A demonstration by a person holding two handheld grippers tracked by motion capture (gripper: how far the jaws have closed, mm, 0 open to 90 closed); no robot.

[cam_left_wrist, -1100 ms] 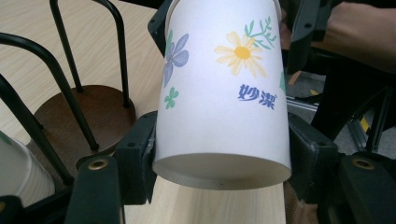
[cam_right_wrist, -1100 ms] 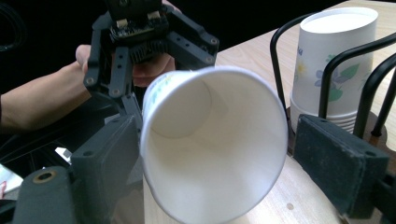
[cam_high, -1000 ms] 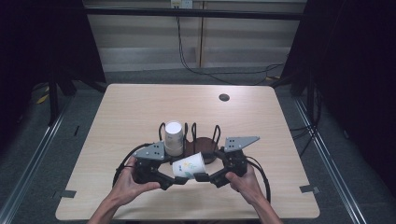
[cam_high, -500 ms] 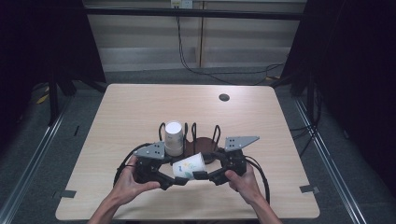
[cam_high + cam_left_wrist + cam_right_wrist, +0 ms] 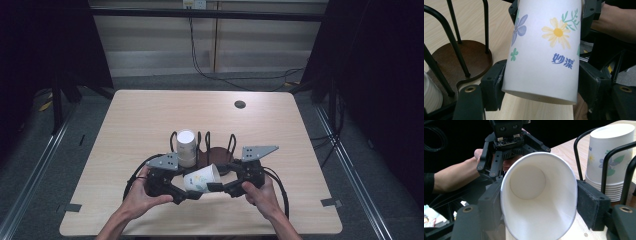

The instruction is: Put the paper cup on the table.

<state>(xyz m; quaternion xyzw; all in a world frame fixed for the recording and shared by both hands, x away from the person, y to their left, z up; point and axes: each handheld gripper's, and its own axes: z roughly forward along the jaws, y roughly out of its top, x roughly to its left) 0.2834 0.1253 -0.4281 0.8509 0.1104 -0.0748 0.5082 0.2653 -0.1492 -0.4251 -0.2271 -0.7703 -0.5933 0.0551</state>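
Here both grippers, left [image 5: 186, 194] and right [image 5: 216, 187], clamp the flower-printed white paper cup [image 5: 202, 178]; if you squeeze harder, its thin wall may buckle.

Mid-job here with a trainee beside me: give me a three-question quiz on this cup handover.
1. True or false: both the left claw and the right claw grip the flowered paper cup.
2. The stack of cups stands: A) in the wire rack; B) on the floor; C) by the table's far edge.
3. Fill in: in the right gripper view the held cup shows its open ____ to the camera.

Key: 1 true; 2 A; 3 mouth.
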